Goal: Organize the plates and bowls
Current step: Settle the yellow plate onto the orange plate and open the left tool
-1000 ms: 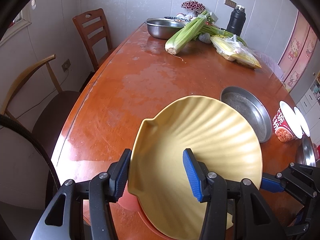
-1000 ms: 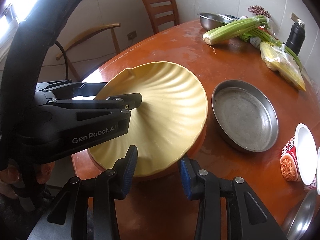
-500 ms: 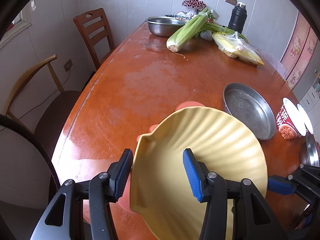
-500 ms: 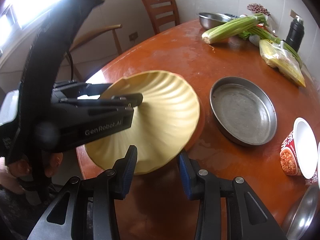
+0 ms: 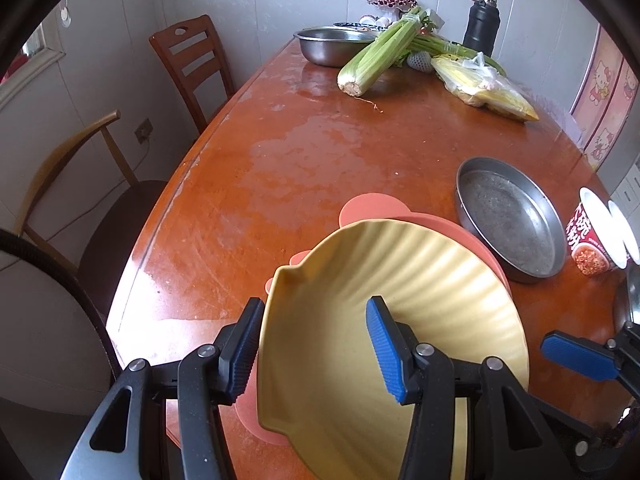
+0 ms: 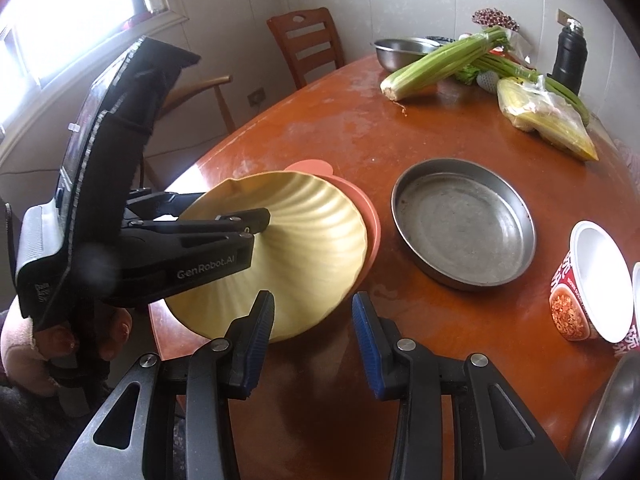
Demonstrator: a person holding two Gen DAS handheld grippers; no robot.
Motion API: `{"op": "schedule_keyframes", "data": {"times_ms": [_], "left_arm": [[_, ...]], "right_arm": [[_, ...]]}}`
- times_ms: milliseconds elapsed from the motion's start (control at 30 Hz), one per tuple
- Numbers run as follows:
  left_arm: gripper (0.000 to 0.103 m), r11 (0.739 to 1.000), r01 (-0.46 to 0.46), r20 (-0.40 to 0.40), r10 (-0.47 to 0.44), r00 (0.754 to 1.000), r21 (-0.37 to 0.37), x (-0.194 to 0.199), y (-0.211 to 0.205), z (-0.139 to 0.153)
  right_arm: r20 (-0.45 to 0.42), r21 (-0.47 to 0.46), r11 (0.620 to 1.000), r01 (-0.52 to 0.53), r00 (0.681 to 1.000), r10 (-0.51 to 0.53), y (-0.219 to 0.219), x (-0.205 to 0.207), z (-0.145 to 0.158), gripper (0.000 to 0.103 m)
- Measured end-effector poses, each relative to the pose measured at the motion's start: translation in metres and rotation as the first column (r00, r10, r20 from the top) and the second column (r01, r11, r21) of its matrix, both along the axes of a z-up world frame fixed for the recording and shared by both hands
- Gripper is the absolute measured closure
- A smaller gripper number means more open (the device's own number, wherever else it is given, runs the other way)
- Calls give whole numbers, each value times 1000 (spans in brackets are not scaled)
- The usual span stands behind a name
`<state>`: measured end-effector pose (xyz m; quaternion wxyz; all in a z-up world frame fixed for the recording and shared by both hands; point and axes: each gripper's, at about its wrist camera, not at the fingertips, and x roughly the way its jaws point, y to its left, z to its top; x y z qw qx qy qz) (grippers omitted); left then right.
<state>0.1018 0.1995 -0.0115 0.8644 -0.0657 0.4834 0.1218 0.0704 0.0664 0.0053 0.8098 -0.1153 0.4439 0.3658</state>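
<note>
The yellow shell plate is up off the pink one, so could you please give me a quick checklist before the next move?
1. Left gripper clamped on yellow shell plate rim: ok.
2. Plate level: not ok, tilted.
3. Clear of pink plate: cannot tell at the far edge.
4. Right gripper empty: ok.
5. Metal pan empty: ok.
6. Bare table ahead: ok.

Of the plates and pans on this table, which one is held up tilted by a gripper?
The yellow ribbed plate, clamped at its rim by the left gripper. The orange plate and round metal pan lie flat.
</note>
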Motion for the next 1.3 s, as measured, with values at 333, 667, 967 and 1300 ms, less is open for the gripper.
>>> {"op": "schedule_keyframes", "data": {"times_ms": [333,667,967,1300], "left_arm": [[50,998,-34,-15,35,999,43,0,-6,2],[50,997,-37,-29,39,999,63,-2,-11,6],[47,996,-56,-29,58,998,69,-2,-15,12],[42,996,-49,-18,50,999,74,-3,-23,22]], "right_arm": [[-11,24,999,24,1000,-24,-19,3,-3,60],[-16,62,996,62,998,-61,-36,9,-2,60],[-4,85,991,103,995,-103,-53,12,3,59],[1,129,983,133,991,-134,-74,14,9,55]]}}
